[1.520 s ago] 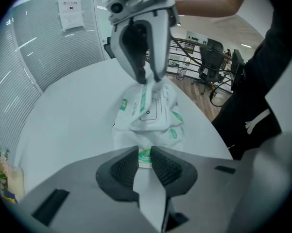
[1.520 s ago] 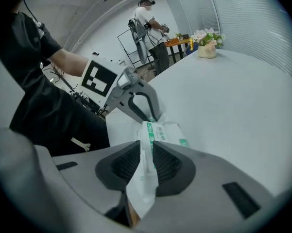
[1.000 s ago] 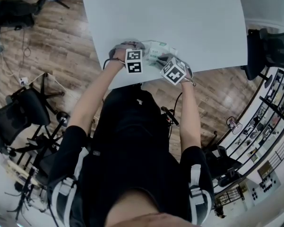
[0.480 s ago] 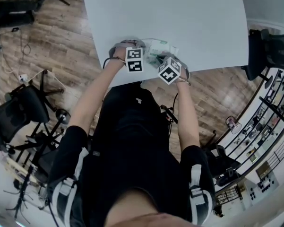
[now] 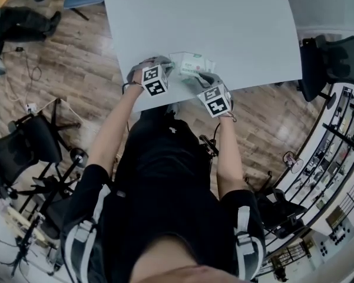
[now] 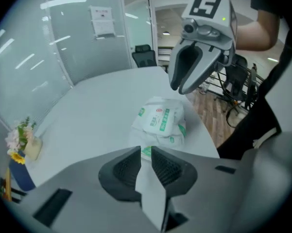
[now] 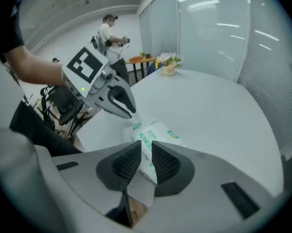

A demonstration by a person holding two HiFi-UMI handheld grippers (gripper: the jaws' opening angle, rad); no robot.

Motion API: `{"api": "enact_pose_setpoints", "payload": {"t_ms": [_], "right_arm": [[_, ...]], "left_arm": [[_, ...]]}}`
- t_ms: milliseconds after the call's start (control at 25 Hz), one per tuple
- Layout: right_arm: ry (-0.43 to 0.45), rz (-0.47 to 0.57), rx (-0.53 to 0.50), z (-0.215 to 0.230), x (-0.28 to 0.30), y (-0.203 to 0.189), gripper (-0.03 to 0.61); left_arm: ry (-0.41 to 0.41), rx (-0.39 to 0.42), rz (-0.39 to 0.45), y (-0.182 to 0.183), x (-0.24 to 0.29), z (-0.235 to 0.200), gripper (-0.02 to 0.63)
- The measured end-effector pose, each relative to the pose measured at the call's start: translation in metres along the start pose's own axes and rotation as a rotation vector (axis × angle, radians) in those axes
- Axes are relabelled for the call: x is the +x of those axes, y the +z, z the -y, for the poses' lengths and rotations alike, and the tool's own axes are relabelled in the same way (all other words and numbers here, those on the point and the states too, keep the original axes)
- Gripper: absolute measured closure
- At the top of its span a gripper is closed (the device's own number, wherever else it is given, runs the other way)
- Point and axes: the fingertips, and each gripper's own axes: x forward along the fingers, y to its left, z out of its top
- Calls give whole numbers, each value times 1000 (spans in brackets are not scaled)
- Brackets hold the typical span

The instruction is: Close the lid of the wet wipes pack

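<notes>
Two grippers poised over the wet wipes pack (image 5: 191, 64) at the table's near edge

In the head view the pack lies flat on the pale grey table (image 5: 224, 16), a little above the middle of the frame. It sits close to the table's lower edge, just above and between the two tools. It is a soft, puffy white pouch with green print, and a lighter panel with green bands lies flat on its top. Whether the lid is fully pressed down I cannot tell. The left gripper (image 6: 146, 155) has its jaws only a narrow slit apart, with nothing between them, and the pack (image 6: 161, 123) shows beyond its tips. The right gripper (image 7: 146, 154) has just been opening its jaws. They stand a little apart and press on nothing, and the pack (image 7: 153, 135) is seen through the gap.
</notes>
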Motion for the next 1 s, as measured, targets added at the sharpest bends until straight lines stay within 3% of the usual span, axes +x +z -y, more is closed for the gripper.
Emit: {"api": "enact_pose_setpoints", "payload": {"t_ms": [200, 400, 520, 760, 1000], "right_arm": [[-98, 331, 257, -4, -101, 34, 509], [-239, 558, 337, -15, -182, 44, 525], [-297, 645, 372, -24, -218, 44, 531], [-331, 752, 394, -56, -264, 40, 546], [-362, 762, 395, -79, -275, 39, 554]], "left_arm": [[245, -127, 241, 38, -101, 2, 538], [356, -365, 546, 80, -202, 29, 577], [418, -474, 673, 97, -250, 49, 580], [525, -566, 814, 115, -312, 90, 580], [549, -583, 820, 114, -320, 95, 580]]}}
